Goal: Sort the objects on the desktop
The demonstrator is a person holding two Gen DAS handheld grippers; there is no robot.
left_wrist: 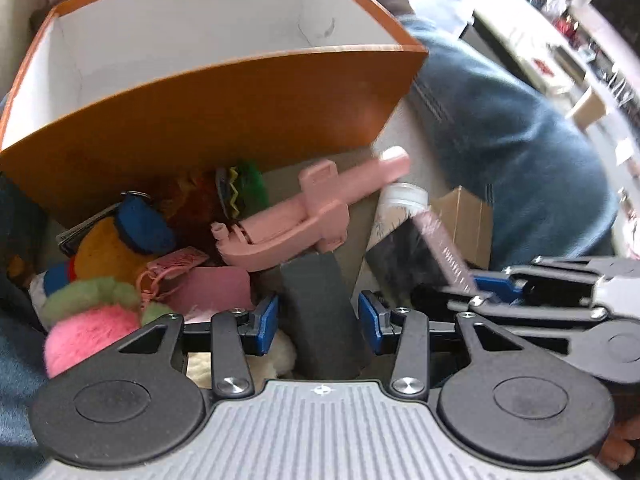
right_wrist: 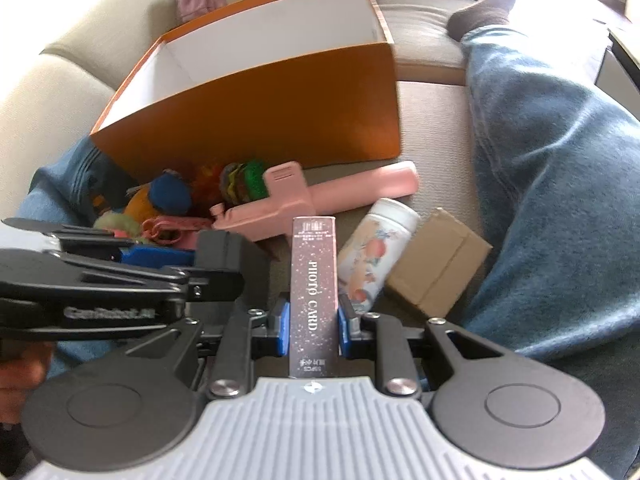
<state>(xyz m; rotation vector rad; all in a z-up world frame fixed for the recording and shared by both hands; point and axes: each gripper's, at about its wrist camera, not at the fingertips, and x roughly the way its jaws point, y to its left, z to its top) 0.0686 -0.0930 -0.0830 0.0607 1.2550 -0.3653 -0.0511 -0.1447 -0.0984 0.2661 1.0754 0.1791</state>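
Note:
My left gripper [left_wrist: 318, 322] has its blue pads either side of a dark grey block [left_wrist: 320, 304] with small gaps showing. My right gripper [right_wrist: 313, 322] is shut on a pink glittery "PHOTO CARD" box [right_wrist: 314, 280], held upright; this box and gripper show in the left wrist view [left_wrist: 444, 252]. An orange box [left_wrist: 208, 120] with a white empty inside stands behind the pile, also in the right wrist view [right_wrist: 280, 104]. A pink plastic tool [left_wrist: 304, 216] lies in front of it.
Plush toys [left_wrist: 108, 248], a pink fluffy ball [left_wrist: 88, 332], a pink keyring tag [left_wrist: 176, 264], a white floral bottle [right_wrist: 372, 256] and a brown cardboard box [right_wrist: 436, 268] lie on the beige sofa. A person's jeans leg [right_wrist: 560, 160] lies at right.

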